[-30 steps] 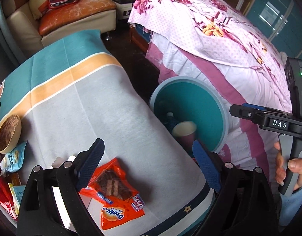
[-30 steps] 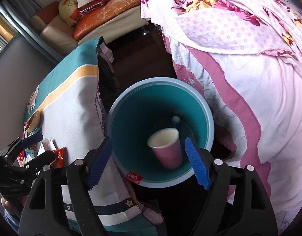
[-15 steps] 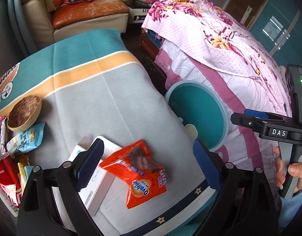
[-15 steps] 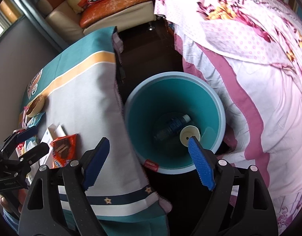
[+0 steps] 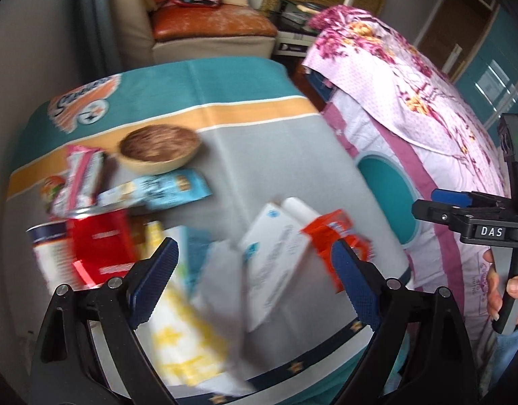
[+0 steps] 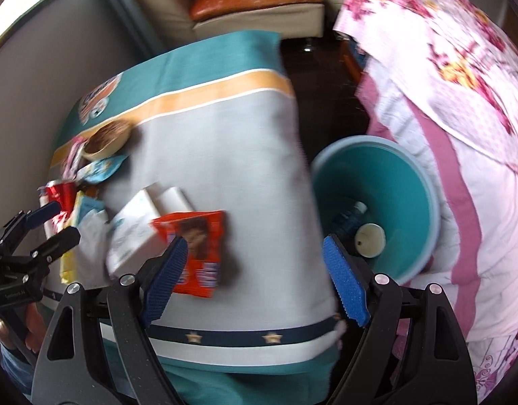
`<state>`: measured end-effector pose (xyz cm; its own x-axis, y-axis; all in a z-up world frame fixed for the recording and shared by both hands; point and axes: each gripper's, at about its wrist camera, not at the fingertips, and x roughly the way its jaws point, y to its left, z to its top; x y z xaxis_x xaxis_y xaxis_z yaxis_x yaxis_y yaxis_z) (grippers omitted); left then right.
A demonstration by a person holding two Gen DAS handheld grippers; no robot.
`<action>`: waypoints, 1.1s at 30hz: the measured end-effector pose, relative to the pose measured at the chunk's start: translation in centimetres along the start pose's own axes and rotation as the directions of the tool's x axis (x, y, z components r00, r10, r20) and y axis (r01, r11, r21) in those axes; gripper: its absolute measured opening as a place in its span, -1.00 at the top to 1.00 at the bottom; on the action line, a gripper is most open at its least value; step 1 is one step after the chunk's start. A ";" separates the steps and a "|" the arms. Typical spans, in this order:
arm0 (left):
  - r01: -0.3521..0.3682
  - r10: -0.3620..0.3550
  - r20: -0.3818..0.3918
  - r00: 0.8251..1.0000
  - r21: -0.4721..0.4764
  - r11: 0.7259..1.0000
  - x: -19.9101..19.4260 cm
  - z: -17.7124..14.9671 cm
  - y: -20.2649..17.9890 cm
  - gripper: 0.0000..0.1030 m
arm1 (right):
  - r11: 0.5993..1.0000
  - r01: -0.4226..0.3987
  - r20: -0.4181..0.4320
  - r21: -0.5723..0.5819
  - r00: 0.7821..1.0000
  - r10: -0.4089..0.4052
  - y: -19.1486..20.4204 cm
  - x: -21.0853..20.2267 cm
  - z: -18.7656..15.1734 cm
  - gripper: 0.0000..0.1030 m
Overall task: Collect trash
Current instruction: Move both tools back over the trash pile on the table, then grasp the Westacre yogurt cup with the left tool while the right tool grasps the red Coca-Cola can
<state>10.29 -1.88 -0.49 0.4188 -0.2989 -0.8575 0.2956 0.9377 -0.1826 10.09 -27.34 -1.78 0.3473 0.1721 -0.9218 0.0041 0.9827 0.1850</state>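
My left gripper hangs open over the table's near left part, above a white box and a yellow packet, holding nothing. My right gripper is open and empty above the table's front edge, beside an orange snack packet that leans on the white box. The teal bin stands on the floor right of the table. In it lie a paper cup and a bottle. The frames are motion-blurred.
A cloth-covered table also carries a wooden bowl, a blue packet, a red packet and other wrappers at its left. A bed with floral covers runs along the right. A sofa stands behind.
The pink cup dropped from between the right fingers to the bin's bottom. Both grippers swung left, away from the bin and over the table, bringing the pile of wrappers into view.
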 end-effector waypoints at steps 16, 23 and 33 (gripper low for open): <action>-0.120 0.121 -0.008 0.993 -0.190 0.974 -2.9 -5.8 16.6 -0.79 | 0.951 -0.122 -0.089 -0.283 0.991 0.100 18.4 4.0 2.4 -0.51; -0.103 0.105 -0.001 0.994 -0.220 0.970 -3.2 -7.0 20.1 -0.79 | 0.931 -0.225 -0.177 -0.288 0.968 0.179 24.0 7.4 3.5 -0.33; -0.055 0.053 -0.016 0.998 -0.224 0.973 -2.2 -7.3 21.5 -0.79 | 0.918 -0.325 -0.255 -0.229 0.930 0.266 26.8 11.6 4.6 -0.33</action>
<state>9.47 20.22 -5.98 0.4195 -0.2463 -0.8737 0.0724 0.9685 -0.2383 18.53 0.71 -6.00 0.0849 0.4386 -0.8947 -0.3235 0.8614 0.3916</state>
